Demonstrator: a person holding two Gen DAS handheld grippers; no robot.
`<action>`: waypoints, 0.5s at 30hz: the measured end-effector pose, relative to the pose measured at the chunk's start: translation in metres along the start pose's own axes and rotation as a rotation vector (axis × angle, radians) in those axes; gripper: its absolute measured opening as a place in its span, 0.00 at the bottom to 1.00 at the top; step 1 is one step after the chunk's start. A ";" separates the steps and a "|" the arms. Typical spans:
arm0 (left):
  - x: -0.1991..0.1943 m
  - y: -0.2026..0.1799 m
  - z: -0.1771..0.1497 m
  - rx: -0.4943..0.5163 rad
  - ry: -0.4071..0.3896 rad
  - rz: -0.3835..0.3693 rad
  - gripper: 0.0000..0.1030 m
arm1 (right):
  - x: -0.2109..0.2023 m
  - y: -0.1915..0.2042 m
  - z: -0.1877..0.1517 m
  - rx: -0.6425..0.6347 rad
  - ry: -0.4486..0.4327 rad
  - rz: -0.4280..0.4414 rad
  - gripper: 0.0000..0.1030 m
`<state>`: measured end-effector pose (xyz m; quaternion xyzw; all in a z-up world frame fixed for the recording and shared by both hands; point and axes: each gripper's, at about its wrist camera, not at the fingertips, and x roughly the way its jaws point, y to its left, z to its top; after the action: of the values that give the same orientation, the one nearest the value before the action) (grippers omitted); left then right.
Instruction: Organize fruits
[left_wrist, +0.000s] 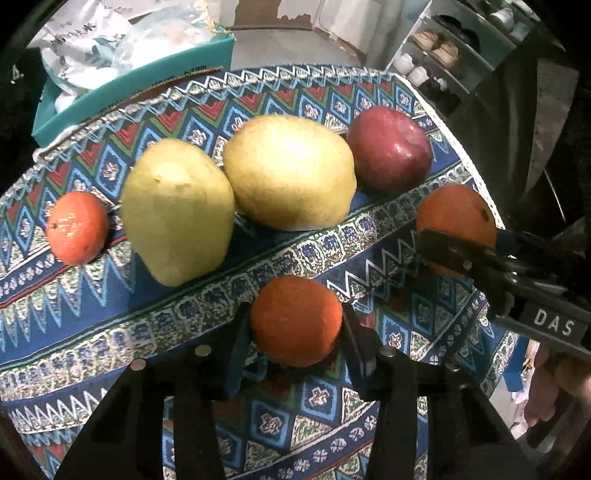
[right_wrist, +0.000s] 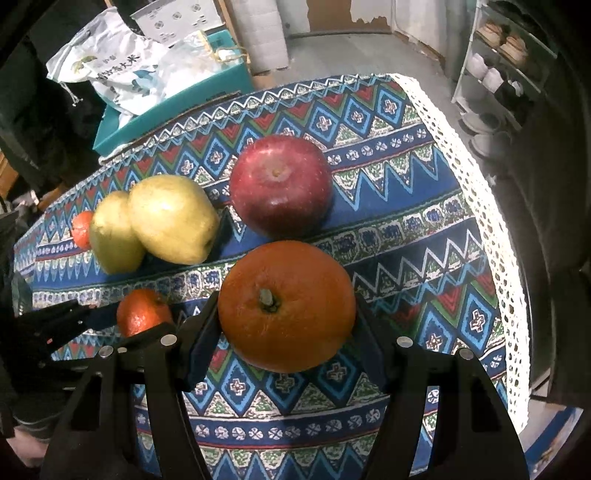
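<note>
Left wrist view: the left gripper pinches a small orange between its two black fingers, low over a patterned tablecloth. Behind it a row of fruit lies across the cloth: a small tangerine at the left, then two pears side by side and touching, then a red apple. The nearer pear's long axis runs toward the camera, narrow end down in the picture; the other pear lies crosswise. At the right, the right gripper clasps a large orange. A teal box with bags stands past the table's far edge.

Right wrist view: the right gripper has its fingers pressed against both sides of the large orange, whose stem end faces the camera. The apple sits just behind it, stem dimple up. The pears lie to the left, with the tangerine partly hidden behind them. The small orange shows at the lower left, held in the left gripper. White lace trim edges the cloth at the right.
</note>
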<state>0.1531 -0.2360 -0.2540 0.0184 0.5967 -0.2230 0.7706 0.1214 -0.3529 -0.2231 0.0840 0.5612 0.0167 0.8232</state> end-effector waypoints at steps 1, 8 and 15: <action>-0.004 -0.001 -0.002 0.004 -0.006 0.006 0.45 | -0.002 0.002 0.000 -0.002 -0.004 0.002 0.65; -0.034 0.005 -0.007 0.003 -0.050 0.013 0.45 | -0.023 0.015 0.002 -0.028 -0.045 0.007 0.65; -0.067 0.012 -0.012 0.018 -0.094 0.029 0.45 | -0.047 0.032 0.005 -0.056 -0.095 0.030 0.65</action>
<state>0.1337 -0.1999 -0.1978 0.0237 0.5577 -0.2177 0.8007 0.1105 -0.3274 -0.1727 0.0701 0.5197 0.0405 0.8505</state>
